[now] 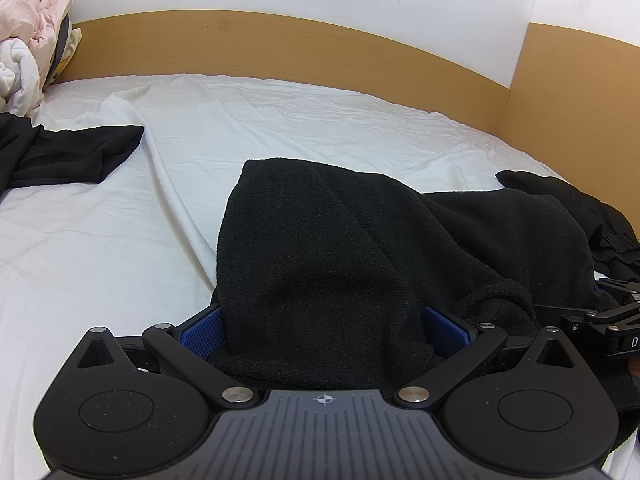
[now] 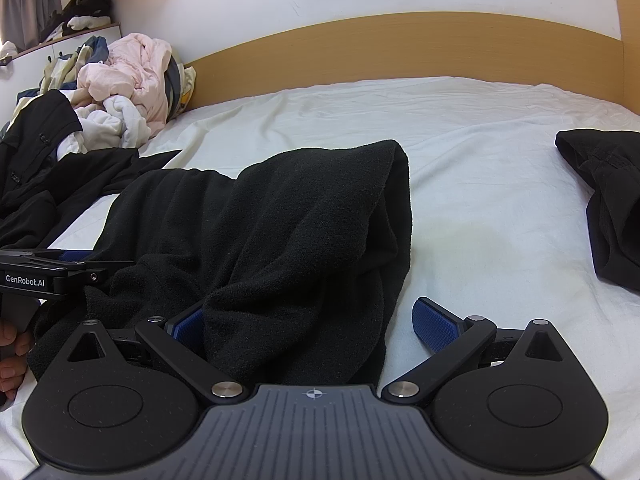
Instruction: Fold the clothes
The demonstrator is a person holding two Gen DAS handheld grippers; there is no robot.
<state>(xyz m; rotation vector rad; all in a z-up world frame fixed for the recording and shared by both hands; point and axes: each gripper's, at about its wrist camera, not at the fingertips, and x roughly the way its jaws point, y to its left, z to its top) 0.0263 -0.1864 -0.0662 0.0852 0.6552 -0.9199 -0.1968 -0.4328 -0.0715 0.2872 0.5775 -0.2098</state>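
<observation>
A black fleece garment [image 1: 360, 240] [image 2: 280, 220] lies bunched on the white bed sheet [image 1: 280, 128] [image 2: 480, 200], with a raised fold pointing toward the headboard. My left gripper [image 1: 322, 330] is open, its blue pads wide apart, and the garment's near edge lies between them and hides the fingertips. My right gripper [image 2: 312, 326] is also open; the cloth covers its left pad, while its right pad [image 2: 436, 324] sits bare over the sheet. Each gripper shows at the edge of the other's view: the right gripper [image 1: 612, 312], the left gripper [image 2: 60, 268].
A second black garment [image 1: 68, 156] [image 2: 60, 184] lies at the left, and another dark piece [image 1: 600, 220] [image 2: 608, 200] at the right. A pile of pink and white clothes [image 2: 120, 80] [image 1: 28, 32] sits by the wooden headboard [image 1: 280, 48] [image 2: 400, 48]. A hand [image 2: 8, 356] holds the left gripper's handle.
</observation>
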